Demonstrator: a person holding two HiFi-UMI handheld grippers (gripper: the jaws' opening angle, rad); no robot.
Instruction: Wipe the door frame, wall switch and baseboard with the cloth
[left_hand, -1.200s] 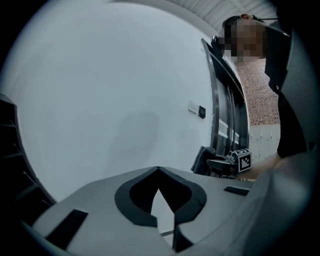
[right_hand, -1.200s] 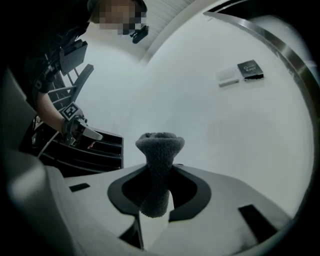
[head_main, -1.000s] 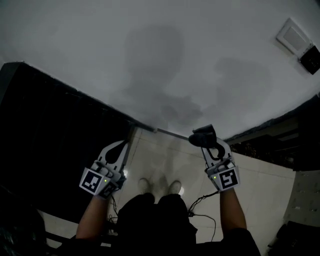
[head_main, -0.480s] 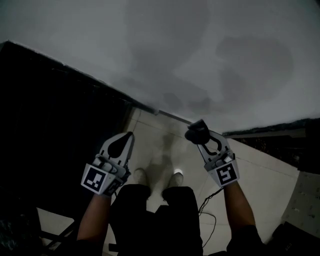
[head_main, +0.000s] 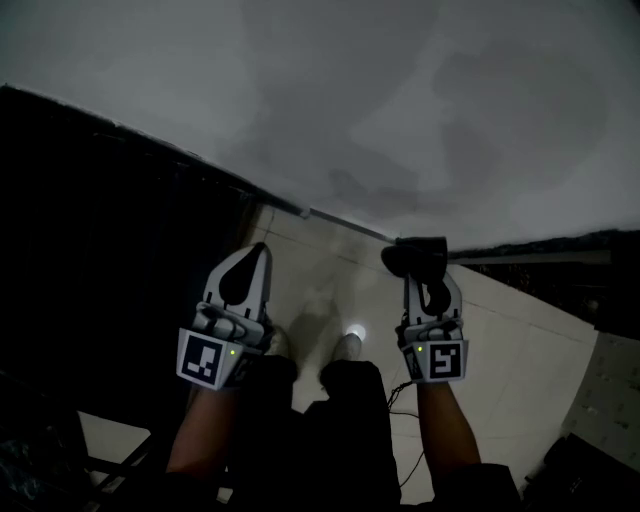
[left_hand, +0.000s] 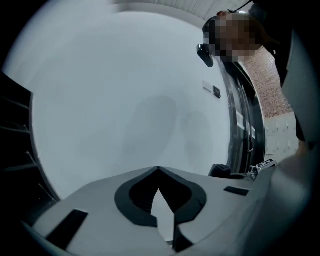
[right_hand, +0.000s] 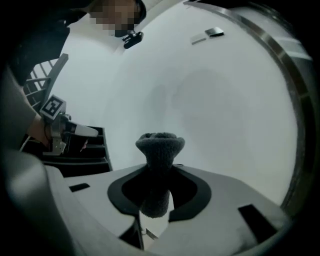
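Gone from the head view since a second ago: the white rectangular wall switch (right_hand: 199, 39), now seen only from the gripper views; both grippers sit lower in frame. Item, right gripper (head_main: 424, 278): jaws clamped on a dark grey knitted cloth (head_main: 414, 257), its bunched end protruding forward of the tips. Item, left gripper (head_main: 257, 250): jaws closed tip to tip, nothing between them. Item, thin grey baseboard strip (head_main: 345, 225) at the foot of the white wall (head_main: 320, 90): long axis runs crosswise, upper left to lower right, directly ahead of the cloth; contact cannot be told. Right gripper is the nearer; a sideways sweep along the strip seems due
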